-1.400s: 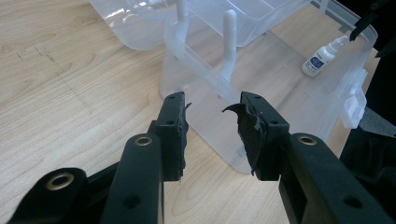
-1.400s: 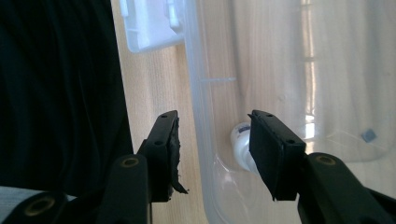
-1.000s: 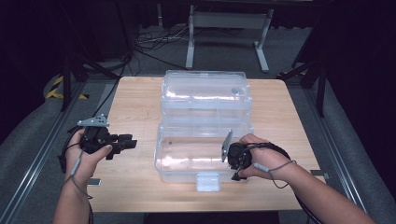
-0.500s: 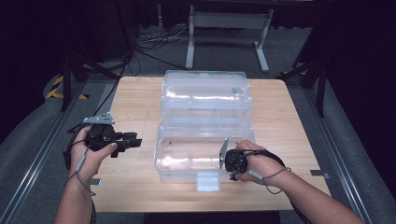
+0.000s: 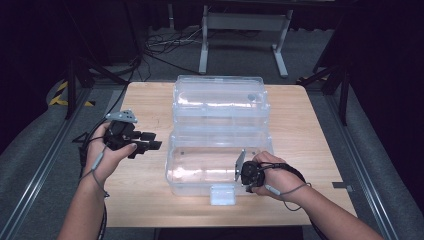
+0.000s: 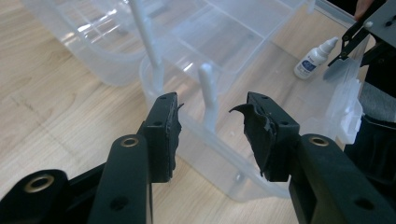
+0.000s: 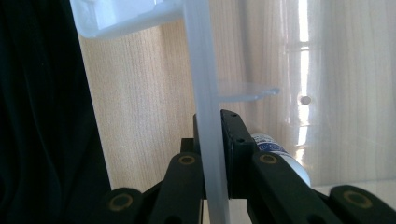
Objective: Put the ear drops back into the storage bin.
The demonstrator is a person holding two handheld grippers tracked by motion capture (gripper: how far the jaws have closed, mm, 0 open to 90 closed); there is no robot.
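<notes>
Item: clear plastic hinged storage box on wooden desk. Right claw has just closed — now clamps box's front wall; box steadied. Left claw, left of box, has been widening — holds nothing.

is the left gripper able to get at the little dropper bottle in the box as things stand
Probably yes: the left gripper is open and empty, the clear box is open-topped, and the dropper bottle lies uncovered inside. The right gripper, clamped on the box wall nearby, may crowd it.

Clear plastic box, lid open and hinged back, mid-surface. Small white dropper bottle lies inside against its right wall.
</notes>
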